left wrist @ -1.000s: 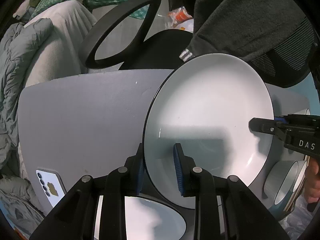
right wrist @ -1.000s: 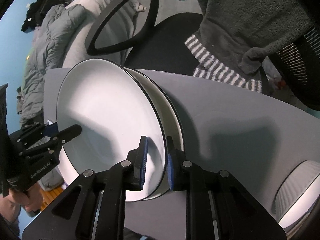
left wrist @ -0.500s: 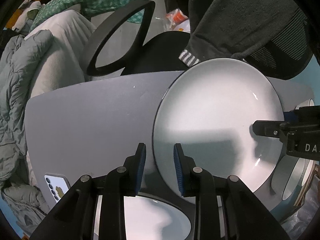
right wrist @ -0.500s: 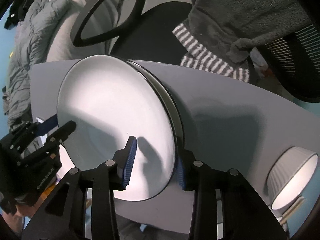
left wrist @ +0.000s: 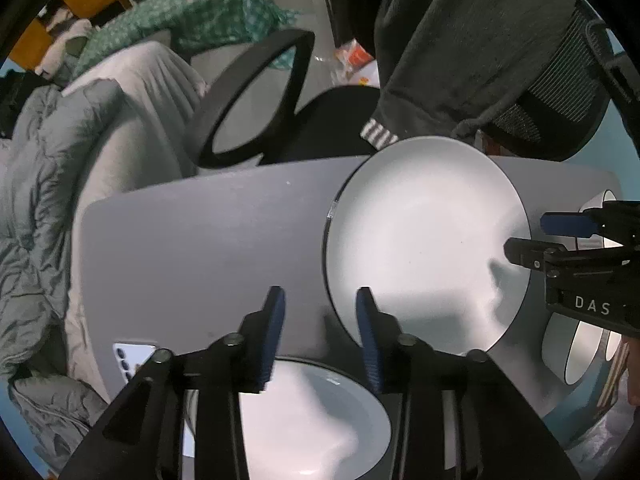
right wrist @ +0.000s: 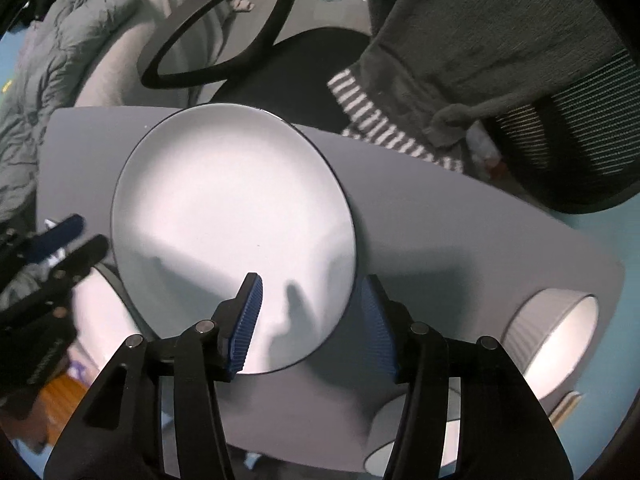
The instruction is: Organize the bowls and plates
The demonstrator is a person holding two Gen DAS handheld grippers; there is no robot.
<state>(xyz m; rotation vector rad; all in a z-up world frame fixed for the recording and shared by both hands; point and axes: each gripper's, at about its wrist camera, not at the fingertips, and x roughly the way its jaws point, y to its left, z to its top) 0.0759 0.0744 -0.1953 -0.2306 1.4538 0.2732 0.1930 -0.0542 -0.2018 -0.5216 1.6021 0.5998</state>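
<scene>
We look along two hand-held grippers toward a grey table [left wrist: 208, 240]. A large white plate [left wrist: 424, 240] with a thin dark rim lies flat on the table, and in the right wrist view [right wrist: 232, 236] it fills the middle of the frame.

The left gripper [left wrist: 318, 332] has its blue-padded fingers spread apart with nothing between them; its right finger sits just beside the plate's near edge. The right gripper [right wrist: 312, 320] is also spread wide, its fingers reaching past either side of the plate's near edge without clamping it. From the left wrist view the right gripper [left wrist: 524, 238] comes in from the right at the plate's rim.

A second white plate [left wrist: 316, 416] lies below the left gripper. A ribbed white bowl [right wrist: 556, 332] lies tipped on its side at the table's right end. A phone [left wrist: 134, 358] rests at the table's left corner. Behind the table stands a black office chair [left wrist: 320, 120] draped with a dark grey garment [left wrist: 460, 40].
</scene>
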